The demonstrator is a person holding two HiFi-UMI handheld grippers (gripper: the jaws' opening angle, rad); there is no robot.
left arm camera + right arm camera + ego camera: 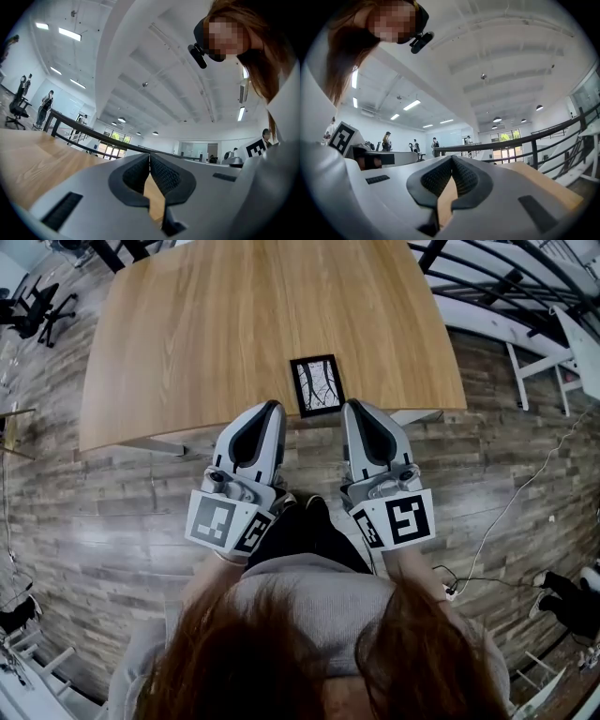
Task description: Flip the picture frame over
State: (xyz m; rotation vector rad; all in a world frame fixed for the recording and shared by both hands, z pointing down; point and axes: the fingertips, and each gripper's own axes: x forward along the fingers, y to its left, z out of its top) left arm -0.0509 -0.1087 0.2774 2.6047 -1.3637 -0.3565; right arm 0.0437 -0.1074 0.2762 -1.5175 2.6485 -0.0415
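Note:
A small picture frame point(317, 384) with a black border and a black-and-white picture of branches lies flat, picture side up, on the wooden table point(244, 324), close to its near edge. My left gripper point(271, 409) is at the table's near edge just left of the frame, jaws shut with nothing between them. On the frame's right, my right gripper point(351, 407) is also shut and empty. Neither touches the frame. In the left gripper view point(150, 155) and the right gripper view point(452, 159) the pads meet, both grippers point level over the tabletop, and the frame is out of sight.
The rest of the tabletop is bare wood. Grey plank floor point(112, 521) surrounds it. An office chair point(37, 307) stands at the far left, a black railing point(506, 277) and white structures at the right. A cable point(511, 507) trails on the floor, and someone's shoes point(567, 596) are at the right.

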